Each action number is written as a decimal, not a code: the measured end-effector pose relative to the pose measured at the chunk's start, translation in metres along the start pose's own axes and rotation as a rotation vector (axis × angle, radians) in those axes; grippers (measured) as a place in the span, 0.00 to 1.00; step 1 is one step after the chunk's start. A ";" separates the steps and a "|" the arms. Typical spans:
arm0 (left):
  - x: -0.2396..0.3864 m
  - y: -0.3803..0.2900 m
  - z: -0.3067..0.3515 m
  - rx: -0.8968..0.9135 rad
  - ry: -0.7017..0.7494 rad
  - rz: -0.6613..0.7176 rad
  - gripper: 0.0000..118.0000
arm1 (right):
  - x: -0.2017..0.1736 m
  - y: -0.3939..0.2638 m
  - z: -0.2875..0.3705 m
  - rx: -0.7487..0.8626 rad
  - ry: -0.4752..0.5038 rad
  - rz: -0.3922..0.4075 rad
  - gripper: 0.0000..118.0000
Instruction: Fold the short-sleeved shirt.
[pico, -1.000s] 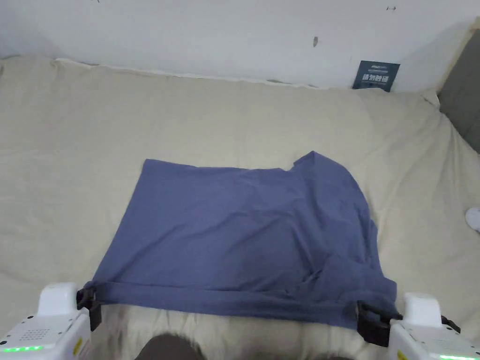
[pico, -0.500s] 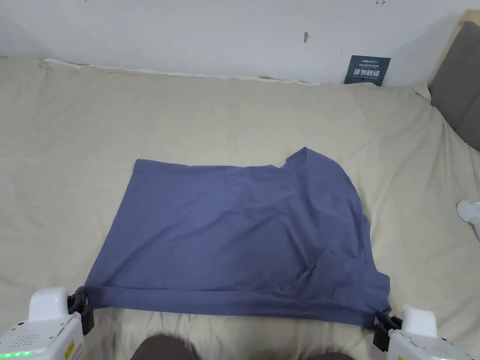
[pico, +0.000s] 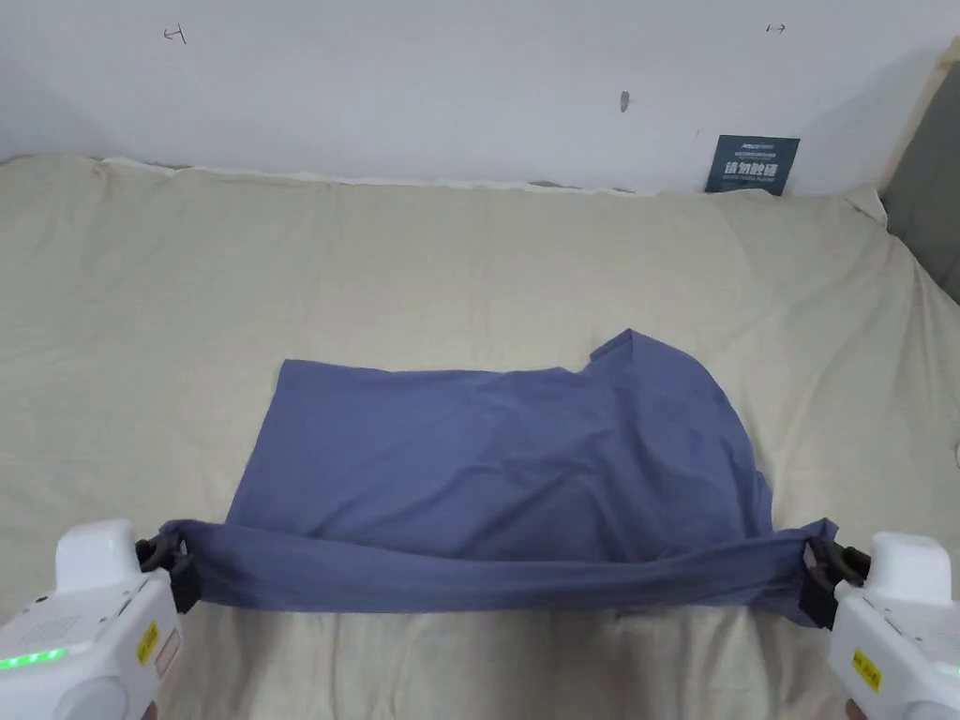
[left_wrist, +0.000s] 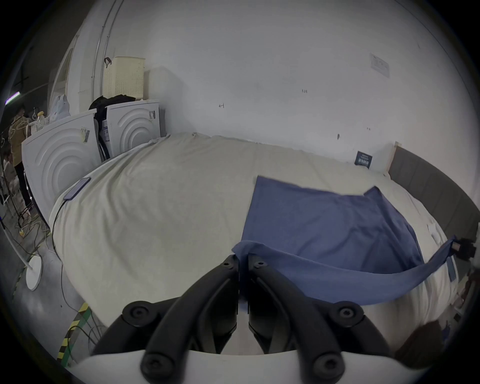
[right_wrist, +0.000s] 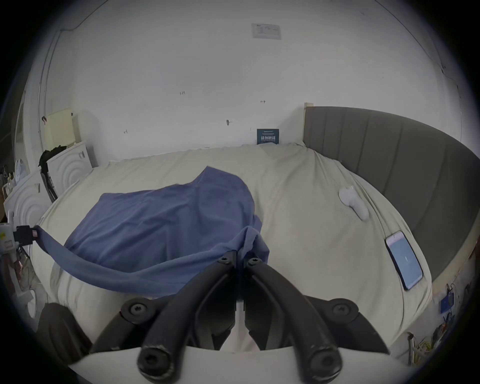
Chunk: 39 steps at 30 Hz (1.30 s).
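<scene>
The left tool (pico: 167, 562) is near the bed's (pico: 469, 262) front-left part, its jaws clamped on one near corner of the blue shirt (pico: 487, 459); in the left gripper view the cloth runs straight into the closed gap of that tool (left_wrist: 242, 259). From there the shirt's near edge is lifted off the bed and hangs in a shallow sag between the two tools, while the rest of the shirt lies spread on the middle of the bed, its far edge flat and a rounded hump at its far-right corner. The right tool (pico: 823, 577) is near the bed's front-right part, jaws pressed together on the other near corner; the right gripper view shows the cloth bunched where it enters that tool (right_wrist: 240, 256). Further right on the bed, well apart from the shirt, lie a small white object (right_wrist: 353, 201) and, by the right edge, a phone (right_wrist: 404, 259) with its screen lit. A grey headboard (right_wrist: 389, 161) stands along the bed's right side.
</scene>
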<state>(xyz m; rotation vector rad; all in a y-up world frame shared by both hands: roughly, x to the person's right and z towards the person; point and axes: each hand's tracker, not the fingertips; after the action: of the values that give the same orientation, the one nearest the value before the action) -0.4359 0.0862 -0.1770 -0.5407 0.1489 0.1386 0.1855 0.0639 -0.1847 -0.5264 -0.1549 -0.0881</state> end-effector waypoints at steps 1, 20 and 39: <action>0.005 0.011 -0.016 -0.001 0.006 -0.001 0.05 | 0.002 0.007 -0.014 -0.014 -0.011 0.001 0.03; 0.054 0.034 -0.164 -0.169 0.128 0.006 0.05 | 0.006 0.034 -0.170 -0.025 0.041 0.173 0.69; 0.043 -0.045 0.014 0.258 0.043 -0.085 0.01 | -0.101 -0.007 -0.014 0.241 -0.007 0.208 0.00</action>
<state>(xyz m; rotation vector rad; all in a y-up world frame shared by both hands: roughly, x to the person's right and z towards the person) -0.3842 0.0592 -0.1497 -0.2918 0.1822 0.0243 0.0872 0.0557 -0.2102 -0.2997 -0.1147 0.1338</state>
